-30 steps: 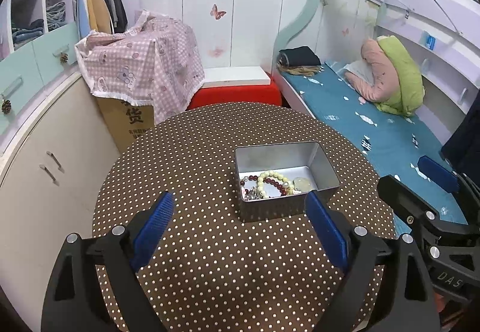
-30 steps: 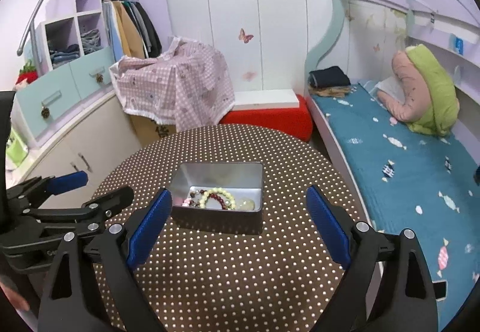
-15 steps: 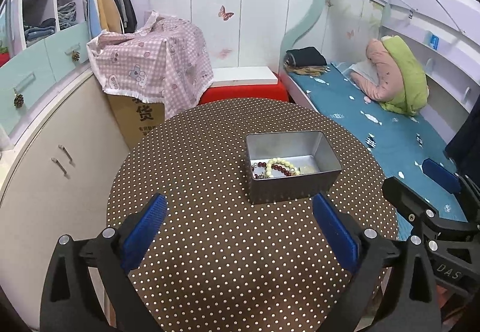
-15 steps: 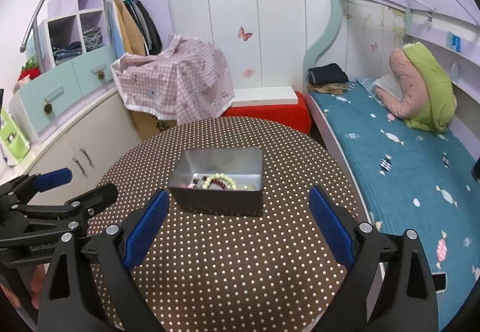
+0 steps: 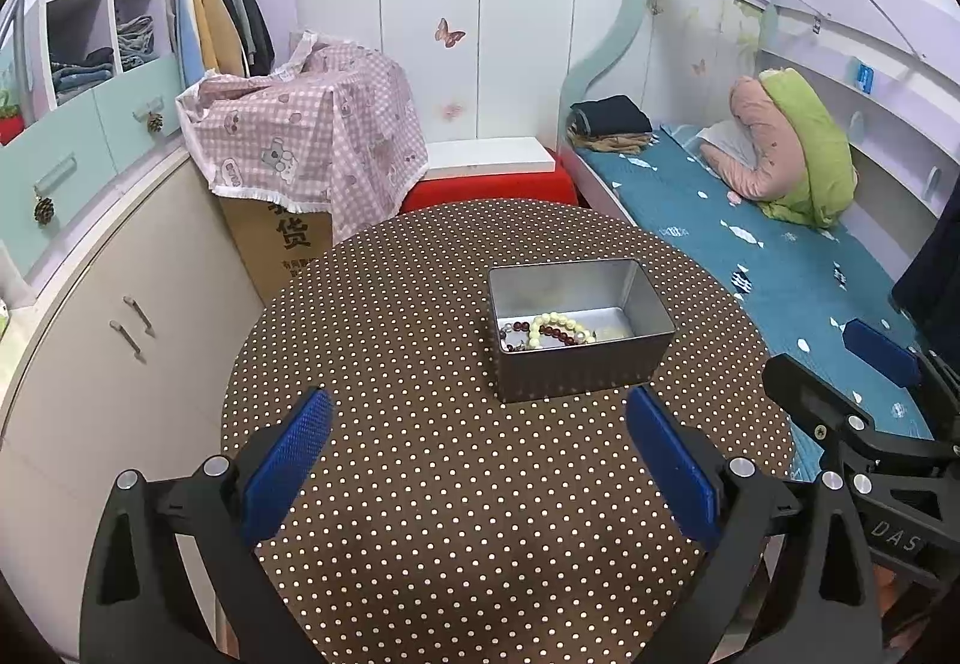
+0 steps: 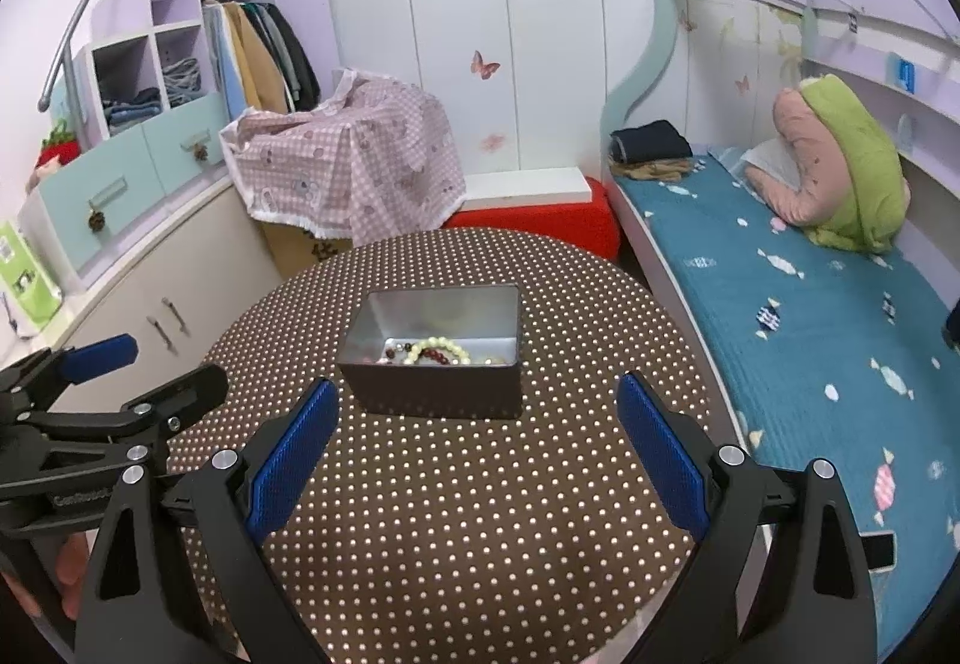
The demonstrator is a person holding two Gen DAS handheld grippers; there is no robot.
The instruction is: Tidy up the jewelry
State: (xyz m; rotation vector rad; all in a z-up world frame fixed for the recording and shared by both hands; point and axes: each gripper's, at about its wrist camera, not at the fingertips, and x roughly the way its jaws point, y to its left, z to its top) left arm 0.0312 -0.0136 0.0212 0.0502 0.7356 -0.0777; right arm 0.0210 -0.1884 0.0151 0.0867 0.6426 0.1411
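Note:
An open metal tin [image 5: 576,371] stands in the middle of a round table with a brown dotted cloth [image 5: 450,490]. Inside lie a cream bead bracelet [image 5: 561,320], a dark red bead bracelet [image 5: 555,332] and some smaller pieces. My left gripper [image 5: 477,412] hovers open in front of the tin, nothing between its blue pads. In the right wrist view the tin [image 6: 432,391] sits just beyond my right gripper [image 6: 477,394], which is also open and empty. Each gripper shows at the edge of the other's view: the right gripper [image 5: 834,358] and the left gripper [image 6: 150,370].
A cardboard box under a pink checked cloth [image 5: 312,135] and a red stool with a white board [image 5: 486,178] stand behind the table. A bed with a teal sheet [image 5: 750,244] runs along the right, cabinets [image 5: 108,316] along the left. A hand [image 6: 66,574] holds the left gripper.
Both grippers have drawn back a little from the tin, which now looks smaller and farther off. The left jaws stand slightly wider than a second ago.

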